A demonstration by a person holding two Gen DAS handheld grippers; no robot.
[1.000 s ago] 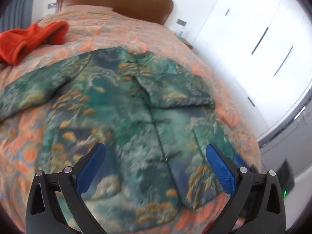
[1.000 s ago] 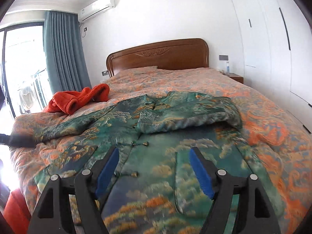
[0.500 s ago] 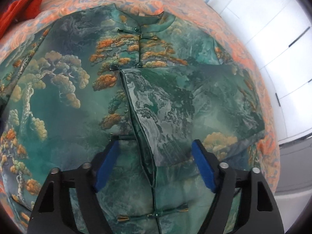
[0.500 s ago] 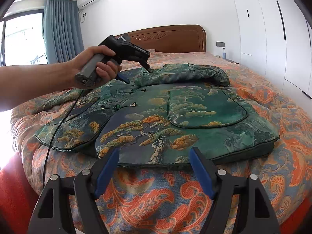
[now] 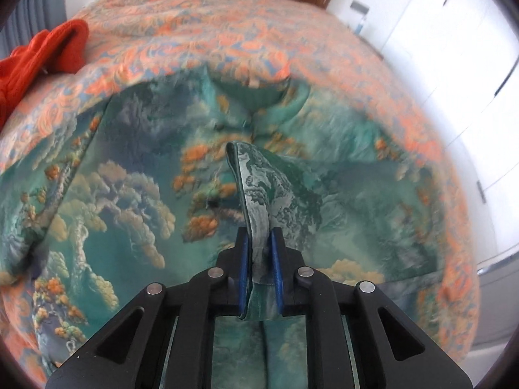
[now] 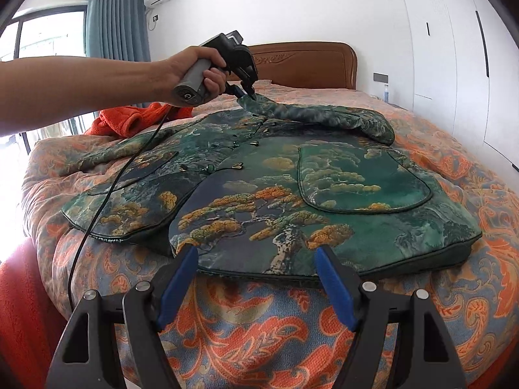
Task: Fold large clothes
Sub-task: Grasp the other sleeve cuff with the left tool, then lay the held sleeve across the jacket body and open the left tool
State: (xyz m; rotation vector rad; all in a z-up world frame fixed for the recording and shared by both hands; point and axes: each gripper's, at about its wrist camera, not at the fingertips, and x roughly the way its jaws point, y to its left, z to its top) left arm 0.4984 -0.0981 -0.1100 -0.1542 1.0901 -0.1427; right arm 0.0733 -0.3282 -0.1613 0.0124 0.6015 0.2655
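Right wrist view is showing a bed [image 6: 438, 168] with an orange and blue patterned cover filling most of the frame, its wooden headboard [image 6: 308, 64] standing against the white wall. A green jacket [image 6: 292, 201] printed with pines and clouds is lying front-up across the cover, its hem toward the camera and a patch pocket [image 6: 360, 178] facing upward. An orange garment [image 6: 129, 120] is resting on the bed beyond the jacket's far left side, apart from the work. One sleeve [image 6: 324, 115] of the jacket is lying folded across the chest, and its cuff end is being lifted clear of the body. A bare hand [image 6: 198, 74] is gripping the handle of the left gripper [image 6: 248, 92], which is pointing steeply downward; its fingers have just been closing and are now clamping the sleeve cuff. Left wrist view is confirming this: the blue fingers [image 5: 244, 275] are pressing on both faces of the cuff [image 5: 256, 201], a narrow gap between them filled with fabric. The right gripper [image 6: 258, 288] is hovering just off the near hem, its fingers standing wide apart with nothing between them and no contact with the jacket visible. A black cable [image 6: 107, 194] is trailing from the left gripper's handle across the jacket's left front.
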